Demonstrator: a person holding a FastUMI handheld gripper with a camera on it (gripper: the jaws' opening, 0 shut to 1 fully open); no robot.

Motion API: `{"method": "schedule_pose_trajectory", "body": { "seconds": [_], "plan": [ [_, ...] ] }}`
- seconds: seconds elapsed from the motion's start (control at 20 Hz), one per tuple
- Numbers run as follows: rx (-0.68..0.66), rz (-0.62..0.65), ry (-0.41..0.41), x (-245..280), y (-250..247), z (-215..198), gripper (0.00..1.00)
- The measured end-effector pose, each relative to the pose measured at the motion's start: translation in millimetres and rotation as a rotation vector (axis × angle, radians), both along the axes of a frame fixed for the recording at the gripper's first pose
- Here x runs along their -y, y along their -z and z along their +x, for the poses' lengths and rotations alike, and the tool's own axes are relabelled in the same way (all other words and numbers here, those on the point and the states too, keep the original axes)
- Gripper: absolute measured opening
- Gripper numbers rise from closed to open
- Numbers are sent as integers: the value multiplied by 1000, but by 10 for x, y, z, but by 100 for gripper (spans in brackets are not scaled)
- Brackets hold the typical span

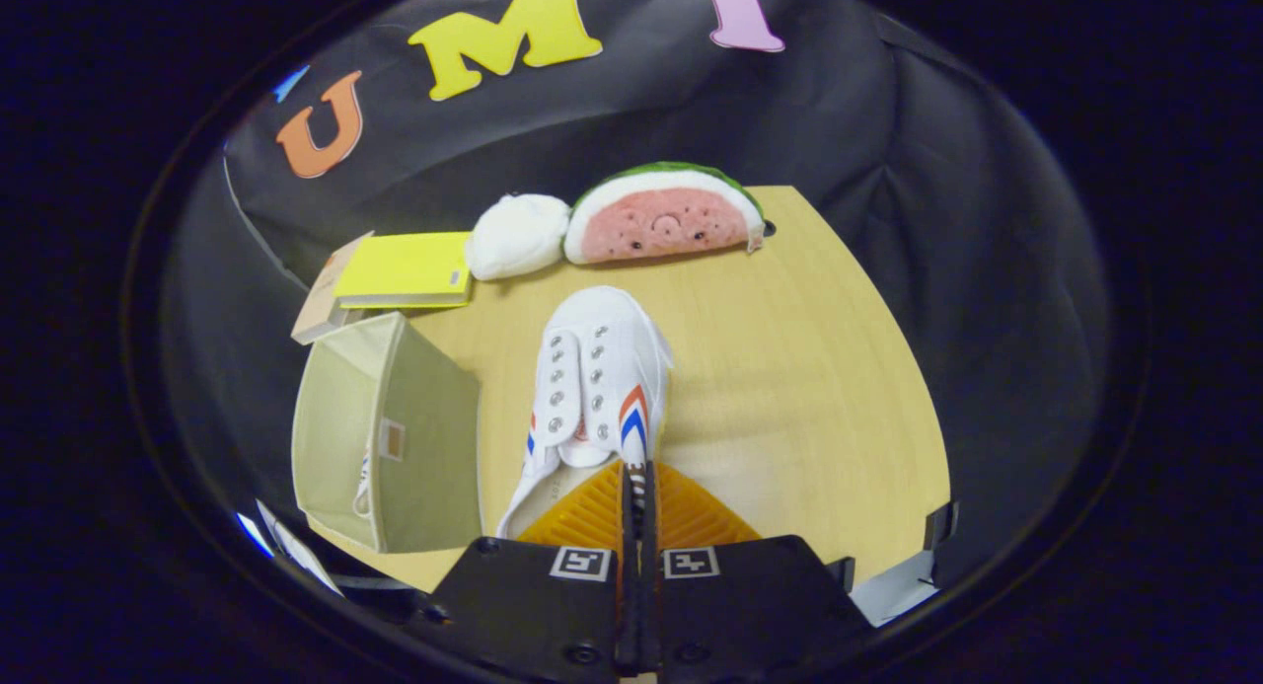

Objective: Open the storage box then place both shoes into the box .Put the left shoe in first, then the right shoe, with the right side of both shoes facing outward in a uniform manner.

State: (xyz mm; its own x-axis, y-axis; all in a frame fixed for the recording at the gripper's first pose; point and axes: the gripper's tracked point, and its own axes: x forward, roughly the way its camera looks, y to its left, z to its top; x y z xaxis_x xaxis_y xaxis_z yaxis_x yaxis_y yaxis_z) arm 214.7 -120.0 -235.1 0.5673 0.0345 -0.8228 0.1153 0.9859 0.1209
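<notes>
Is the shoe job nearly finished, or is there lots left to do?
About halfway. Done: the storage box is open, and one shoe already peeks out inside it. In hand: the gripper is shut on the side wall of the second shoe, near its collar, over the wooden table. Left: move that shoe into the box beside the first, the same way round.

A white lace-less sneaker (597,383) with red-and-blue chevrons is pointing toe away on the bench, its collar pinched. Just left, the beige fabric storage box (390,437) is standing open, holding another sneaker (365,482).
</notes>
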Motion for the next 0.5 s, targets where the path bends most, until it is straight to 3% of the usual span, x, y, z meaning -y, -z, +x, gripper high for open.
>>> {"method": "schedule_pose_trajectory", "body": {
  "seconds": [0.5],
  "plan": [
    [123, 38, -62, -1299, -506, -152, 6]
  ]
}}
